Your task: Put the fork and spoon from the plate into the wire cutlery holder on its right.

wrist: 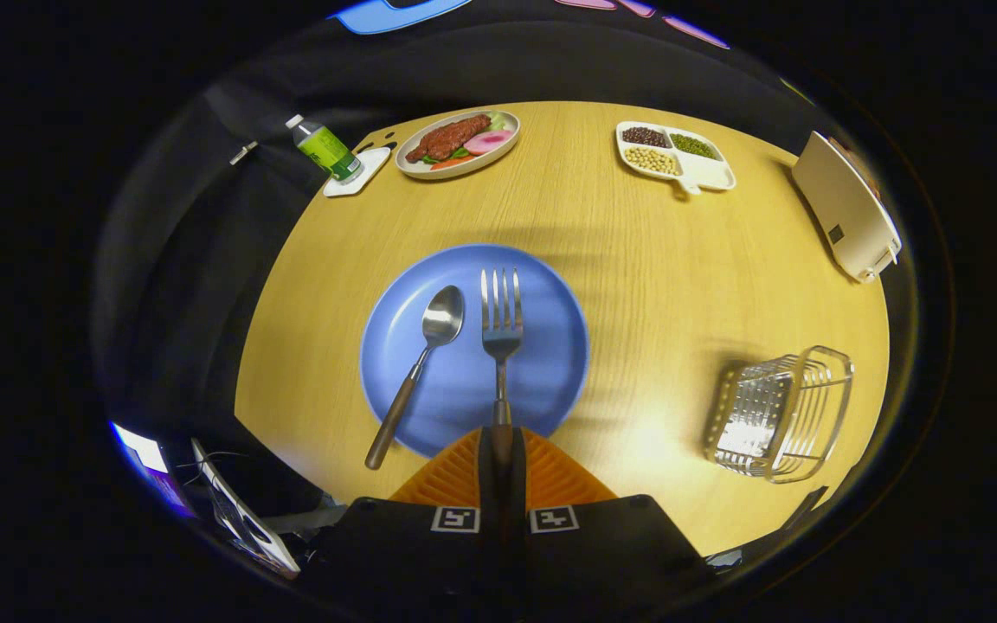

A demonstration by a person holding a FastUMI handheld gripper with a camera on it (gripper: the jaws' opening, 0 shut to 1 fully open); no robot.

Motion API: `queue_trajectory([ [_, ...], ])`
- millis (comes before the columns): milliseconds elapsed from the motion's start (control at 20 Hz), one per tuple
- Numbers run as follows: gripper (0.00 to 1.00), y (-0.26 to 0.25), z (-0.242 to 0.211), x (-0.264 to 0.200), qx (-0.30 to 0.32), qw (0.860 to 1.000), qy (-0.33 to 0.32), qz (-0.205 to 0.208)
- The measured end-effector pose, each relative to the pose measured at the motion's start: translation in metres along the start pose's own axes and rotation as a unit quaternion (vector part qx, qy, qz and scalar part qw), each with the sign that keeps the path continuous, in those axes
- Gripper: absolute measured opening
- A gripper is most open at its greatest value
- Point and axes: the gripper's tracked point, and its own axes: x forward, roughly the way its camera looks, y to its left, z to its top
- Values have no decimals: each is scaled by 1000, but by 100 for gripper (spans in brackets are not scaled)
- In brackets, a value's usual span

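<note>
**Fork clamped, spoon on plate**

Gripper [500,459]: jaws pressed together on the fork [501,324] handle, tines over the blue plate [550,363]. Spoon [429,346]: lying on plate beside fork. Wire cutlery holder [780,414]: near worktop [654,260] right edge.

The round wooden table [637,251] holds a blue plate [550,363] in the middle. At 4 o'clock from the plate sits the wire cutlery holder [780,414]. At 12 o'clock is a food dish [459,144], at 11 a bottle [324,149] on a white coaster [358,173], at 1 a split tray [676,156], at 2 a cream box [846,206].
</note>
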Motion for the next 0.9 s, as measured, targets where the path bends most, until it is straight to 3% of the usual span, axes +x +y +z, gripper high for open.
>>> queue_trajectory([
  [400, 7, -93, -20, -90, -35, 998, 34, -37],
  [600, 6, -135, -27, -113, -40, 995, 68, -52],
  [800, 6, -172, -36, -122, -83, 987, 119, -71],
  [900, 6, -177, -39, -122, -86, 983, 146, -64],
])
